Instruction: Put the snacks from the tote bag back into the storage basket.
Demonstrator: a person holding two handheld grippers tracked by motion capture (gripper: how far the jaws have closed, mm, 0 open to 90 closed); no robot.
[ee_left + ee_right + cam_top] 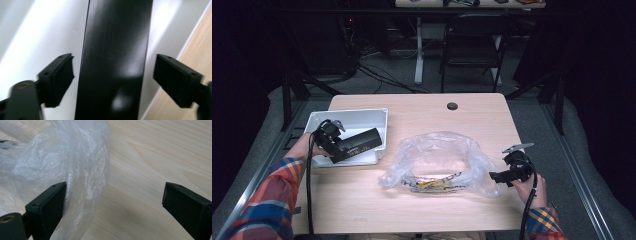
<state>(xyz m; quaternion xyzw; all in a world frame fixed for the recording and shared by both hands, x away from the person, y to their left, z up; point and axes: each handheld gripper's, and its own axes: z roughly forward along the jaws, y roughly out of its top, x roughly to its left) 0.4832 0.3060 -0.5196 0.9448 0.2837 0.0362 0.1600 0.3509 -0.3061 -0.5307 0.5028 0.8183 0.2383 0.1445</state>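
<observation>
Crinkled clear plastic bag (439,162) lies mid-table, yellow-black contents inside. The right gripper (502,176) gapes at its edge, holding nothing. The left gripper (113,75), jaws wide, straddles a glossy black bar (115,60) over the white bin (347,122).

The light wooden table (422,207) has a round dark cable hole (452,106) near the middle of its far edge. Beyond that far edge, on the grey floor (532,130), stands a dark folding chair (474,42), with a white table leg (419,50) just to its left. Black cables (377,75) trail across the floor off the far left corner.
</observation>
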